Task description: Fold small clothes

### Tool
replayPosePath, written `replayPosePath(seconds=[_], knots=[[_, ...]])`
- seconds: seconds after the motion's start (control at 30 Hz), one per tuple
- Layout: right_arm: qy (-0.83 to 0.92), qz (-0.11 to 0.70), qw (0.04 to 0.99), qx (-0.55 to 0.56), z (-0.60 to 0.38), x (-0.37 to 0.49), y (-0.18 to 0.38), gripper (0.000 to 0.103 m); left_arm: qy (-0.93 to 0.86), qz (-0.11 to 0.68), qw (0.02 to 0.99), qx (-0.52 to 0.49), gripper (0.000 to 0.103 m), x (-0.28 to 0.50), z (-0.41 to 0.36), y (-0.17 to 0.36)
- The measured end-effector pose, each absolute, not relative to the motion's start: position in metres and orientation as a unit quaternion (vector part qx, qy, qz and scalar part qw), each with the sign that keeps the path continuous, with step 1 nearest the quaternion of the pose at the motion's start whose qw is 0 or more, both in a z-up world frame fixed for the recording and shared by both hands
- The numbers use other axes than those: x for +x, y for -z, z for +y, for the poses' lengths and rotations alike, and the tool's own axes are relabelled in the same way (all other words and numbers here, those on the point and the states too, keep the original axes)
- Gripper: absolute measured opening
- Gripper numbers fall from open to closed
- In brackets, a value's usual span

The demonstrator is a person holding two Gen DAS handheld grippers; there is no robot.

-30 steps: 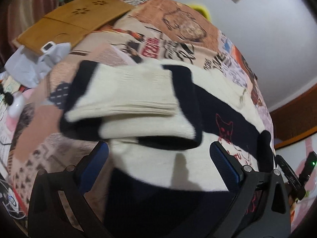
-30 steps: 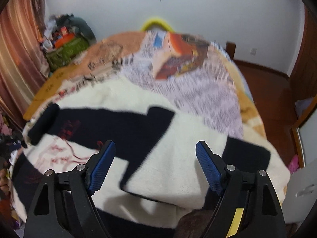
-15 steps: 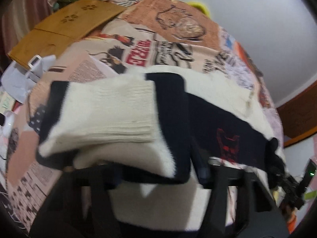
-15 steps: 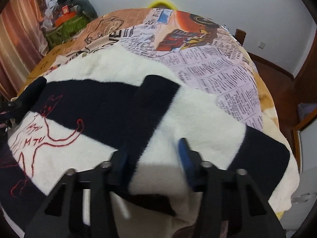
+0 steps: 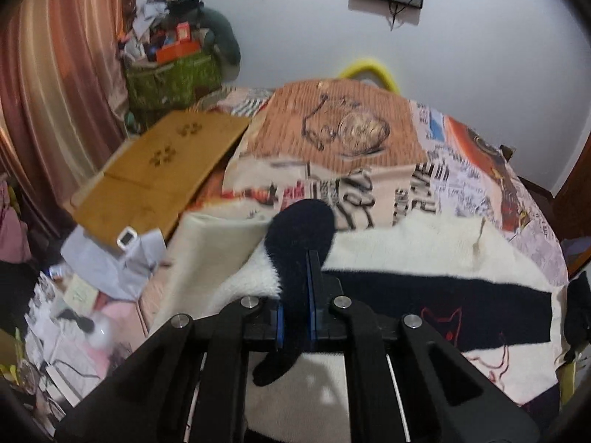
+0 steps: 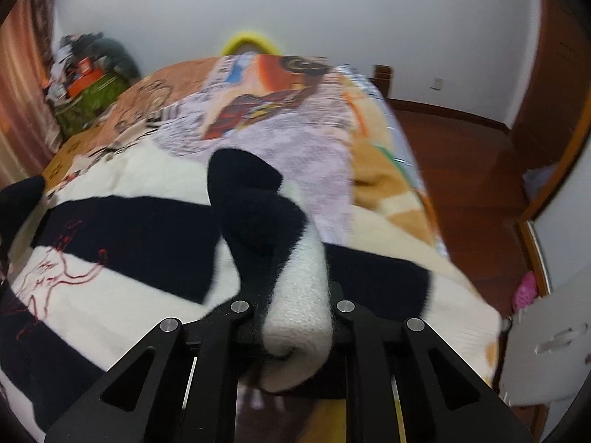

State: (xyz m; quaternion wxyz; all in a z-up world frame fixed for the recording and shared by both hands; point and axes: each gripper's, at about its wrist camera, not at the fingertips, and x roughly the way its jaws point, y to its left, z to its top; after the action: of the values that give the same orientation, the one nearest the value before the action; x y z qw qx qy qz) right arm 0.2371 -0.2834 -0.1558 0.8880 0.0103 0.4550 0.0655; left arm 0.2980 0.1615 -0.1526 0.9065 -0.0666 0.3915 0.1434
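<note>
Landmark: bed (image 5: 343, 136) with a newspaper-and-cartoon print cover. Off the bed's left edge: striped curtain (image 5: 55, 74), a green bag (image 5: 173, 81) heaped with boxes in the corner, a wooden folding board (image 5: 159, 173) lying partly over that edge, and loose papers and clutter (image 5: 107, 258) below it; little free room there. On the bed's near half: a fuzzy sweater (image 5: 424, 284) in cream and black bands with a red line drawing, spread flat. Left gripper (image 5: 295, 295), above the sweater's left part: jaws clamped together on a black fold of the sweater, which stands up between the blue pads (image 5: 314, 295). Right gripper (image 6: 291, 317), above the sweater's right part: jaws closing on a bunched roll of cream and black knit that fills the gap between them. The bed's far half lies bare of clothing up to the white wall (image 6: 351, 11). Off the bed's right edge: open wooden floor (image 6: 461, 162), a wooden door (image 6: 554, 85).
</note>
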Motion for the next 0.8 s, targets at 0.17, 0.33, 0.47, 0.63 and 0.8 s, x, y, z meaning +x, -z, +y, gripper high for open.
replayPosePath(seconds=[0.17,0.33,0.47,0.63,0.8], knots=[[-0.059,0.497,0.865,0.030,-0.301,0.237,0.176,0.014,-0.088,0.376,0.921,-0.044,0.009,0.306,0.124,0.135],[-0.064,0.493,0.867,0.028,-0.305,0.229,0.170,0.020,-0.022,0.399,0.916,-0.020,0.009,0.322,0.075,0.146],[-0.055,0.470,0.881,0.004,-0.301,0.216,0.147,0.035,0.011,0.453,0.891,-0.009,0.010,0.335,0.047,0.183],[-0.066,0.428,0.901,-0.019,-0.293,0.204,0.118,0.054,0.049,0.513,0.857,-0.023,0.044,0.330,0.030,0.219],[-0.113,0.394,0.912,-0.031,-0.265,0.198,0.091,0.064,0.042,0.506,0.861,-0.013,0.064,0.306,0.038,0.216]])
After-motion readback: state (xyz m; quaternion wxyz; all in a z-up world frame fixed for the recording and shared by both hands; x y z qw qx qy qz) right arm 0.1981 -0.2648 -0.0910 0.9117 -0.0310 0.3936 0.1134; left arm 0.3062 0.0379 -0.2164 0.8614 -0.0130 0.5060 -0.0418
